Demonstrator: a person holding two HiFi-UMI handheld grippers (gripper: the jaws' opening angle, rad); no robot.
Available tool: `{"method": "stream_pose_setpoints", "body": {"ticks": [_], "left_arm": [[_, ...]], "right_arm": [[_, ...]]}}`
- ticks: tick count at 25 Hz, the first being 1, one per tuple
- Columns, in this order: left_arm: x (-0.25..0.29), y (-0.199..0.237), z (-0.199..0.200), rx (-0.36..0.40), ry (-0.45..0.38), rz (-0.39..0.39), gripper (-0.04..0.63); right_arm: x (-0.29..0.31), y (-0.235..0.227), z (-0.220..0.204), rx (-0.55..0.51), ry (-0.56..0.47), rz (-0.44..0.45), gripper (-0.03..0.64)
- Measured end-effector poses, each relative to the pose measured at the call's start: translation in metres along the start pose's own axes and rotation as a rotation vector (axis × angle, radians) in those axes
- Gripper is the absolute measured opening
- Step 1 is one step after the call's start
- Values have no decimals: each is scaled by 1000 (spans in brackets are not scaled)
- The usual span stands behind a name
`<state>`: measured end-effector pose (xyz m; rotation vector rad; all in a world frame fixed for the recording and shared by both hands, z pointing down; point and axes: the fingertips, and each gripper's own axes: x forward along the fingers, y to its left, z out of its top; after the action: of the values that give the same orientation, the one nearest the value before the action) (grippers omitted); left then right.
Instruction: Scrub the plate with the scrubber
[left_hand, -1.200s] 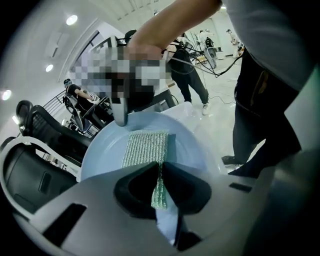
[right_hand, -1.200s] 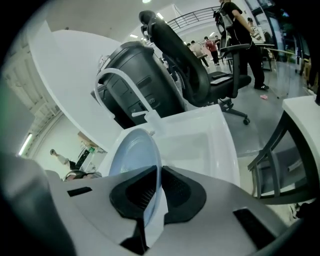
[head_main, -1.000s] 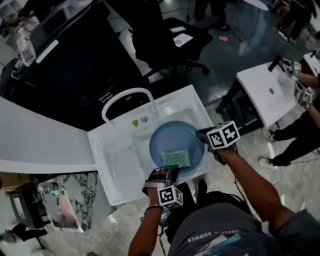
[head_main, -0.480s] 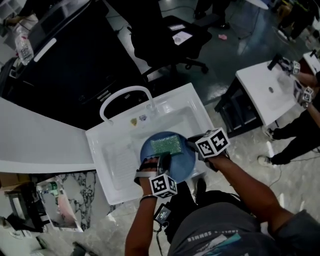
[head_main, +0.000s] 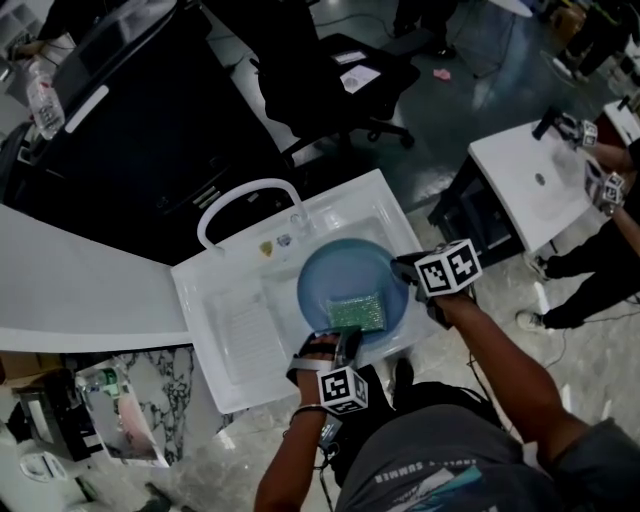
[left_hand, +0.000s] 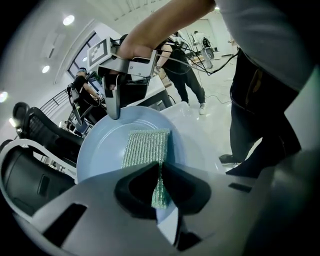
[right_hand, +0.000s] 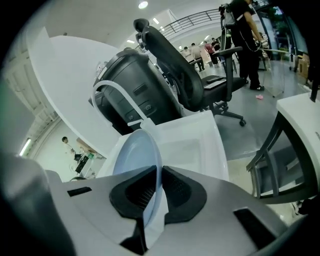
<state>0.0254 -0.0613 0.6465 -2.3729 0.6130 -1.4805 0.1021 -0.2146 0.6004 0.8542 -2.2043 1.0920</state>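
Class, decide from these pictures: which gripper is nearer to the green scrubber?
Left. The left gripper is clamped on the near edge of the scrubber, touching it. The right gripper grips the rim of the plate, apart from the scrubber.

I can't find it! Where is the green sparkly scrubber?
In the head view, the green mesh scrubber lies on the round blue plate over the white sink, its near edge pinched by the left gripper.
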Motion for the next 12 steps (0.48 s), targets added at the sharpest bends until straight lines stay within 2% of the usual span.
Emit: {"method": "stream_pose_setpoints", "body": {"ticks": [5,12], "left_arm": [[-21,14,-9,0,11,89,32],[-64,51,-21,-44,35,209,31]], "right_arm": [[-2,-8,5,4,10,-3,51],[3,-13,12,23,10,5,44]]}}
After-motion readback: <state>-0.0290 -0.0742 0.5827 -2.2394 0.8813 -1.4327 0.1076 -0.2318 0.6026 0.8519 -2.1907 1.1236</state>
